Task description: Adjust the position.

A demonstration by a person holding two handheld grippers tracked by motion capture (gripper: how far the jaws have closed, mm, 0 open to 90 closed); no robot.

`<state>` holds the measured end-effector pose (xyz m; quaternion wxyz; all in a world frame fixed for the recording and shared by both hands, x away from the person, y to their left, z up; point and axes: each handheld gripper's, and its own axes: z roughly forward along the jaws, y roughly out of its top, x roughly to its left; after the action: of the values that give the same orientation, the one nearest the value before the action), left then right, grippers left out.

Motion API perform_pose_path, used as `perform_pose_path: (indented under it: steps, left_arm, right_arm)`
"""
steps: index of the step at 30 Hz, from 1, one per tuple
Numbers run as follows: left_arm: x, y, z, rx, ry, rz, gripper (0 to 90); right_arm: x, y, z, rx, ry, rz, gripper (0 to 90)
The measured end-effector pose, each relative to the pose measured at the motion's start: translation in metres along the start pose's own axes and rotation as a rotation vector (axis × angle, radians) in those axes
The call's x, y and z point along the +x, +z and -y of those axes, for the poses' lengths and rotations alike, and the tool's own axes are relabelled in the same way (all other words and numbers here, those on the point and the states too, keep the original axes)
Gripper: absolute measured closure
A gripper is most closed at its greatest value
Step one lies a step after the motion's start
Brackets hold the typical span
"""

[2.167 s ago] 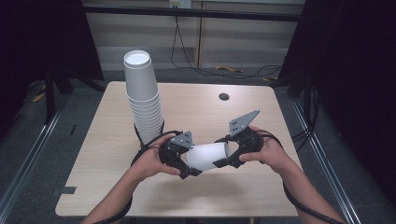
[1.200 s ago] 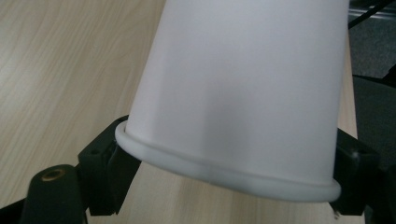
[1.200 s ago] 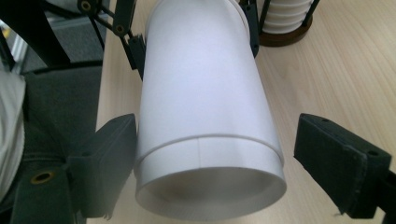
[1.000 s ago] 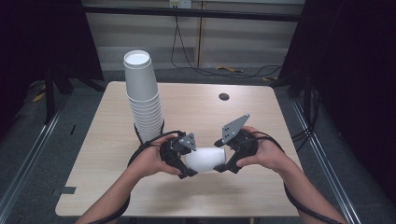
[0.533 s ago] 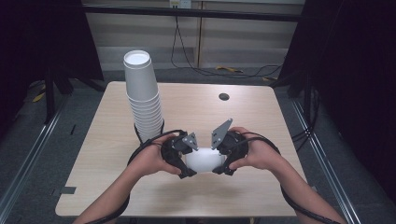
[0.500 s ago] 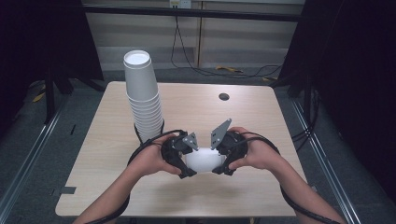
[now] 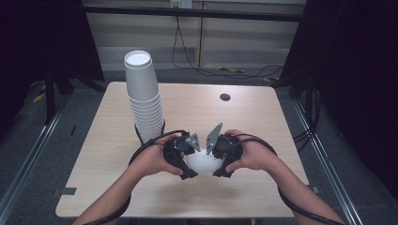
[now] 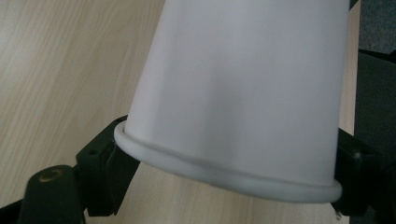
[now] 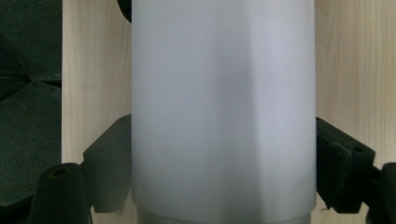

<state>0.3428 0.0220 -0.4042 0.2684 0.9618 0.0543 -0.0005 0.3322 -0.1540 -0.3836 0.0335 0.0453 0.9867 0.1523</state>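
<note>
Paper cup [image 7: 202, 161], white and thin-walled, lies on its side in the air just above the near middle of the surface [image 7: 263, 122], caught between your two claws. Your left claw [image 7: 186, 161] is clamped on it at the rolled rim [image 8: 224, 179], with a jaw at each side of the mouth end as the left gripper view shows. Your right claw [image 7: 218, 161] stands around the cup's body, and its jaws have just been closing with the cup between them; in the right gripper view they sit right at the wall on both sides, though I cannot tell whether the pads press yet. Judge it as very light, easy to crush and a little slick: the side wall will dent under a hard squeeze, while the rim and the base end are the stiffer places to take hold. It may in fact be two nested cups, since a second edge seems to show at the bottom of the right gripper view, but that is not certain. Behind your left hand [image 7: 152, 161] a tall stack of upturned paper cups [image 7: 143, 93] stands on the pale wood surface, leaning slightly. Farther back a small dark round cable hole [image 7: 225, 97] marks the surface. Beyond, cables [image 7: 225, 70] trail across the floor below a pale wall, with dark curtains either side.
</note>
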Motion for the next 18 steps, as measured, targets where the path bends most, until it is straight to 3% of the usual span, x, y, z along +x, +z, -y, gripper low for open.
perform_pose_path:
  steps: [1, 8, 10, 18]
  left_arm:
    - [-0.0013, 0.0010, 0.0002, -0.009, -0.014, -0.001, 17.0]
    - [-0.0012, 0.0005, -0.0010, 0.010, 0.005, -0.003, 16.9]
    - [-0.0017, 0.0006, -0.0008, 0.008, -0.009, -0.005, 16.8]
    - [-0.0008, -0.0003, 0.0012, -0.012, 0.002, -0.006, 15.1]
  right_arm:
    - [0.0001, 0.0009, -0.0001, 0.003, -0.004, -0.005, 19.4]
    - [0.0001, 0.0036, -0.0007, 0.006, -0.001, -0.017, 22.8]
    - [0.0003, 0.0045, -0.0009, 0.007, -0.007, -0.011, 24.6]
    - [0.0015, 0.0045, 0.0035, -0.042, -0.012, 0.000, 25.8]
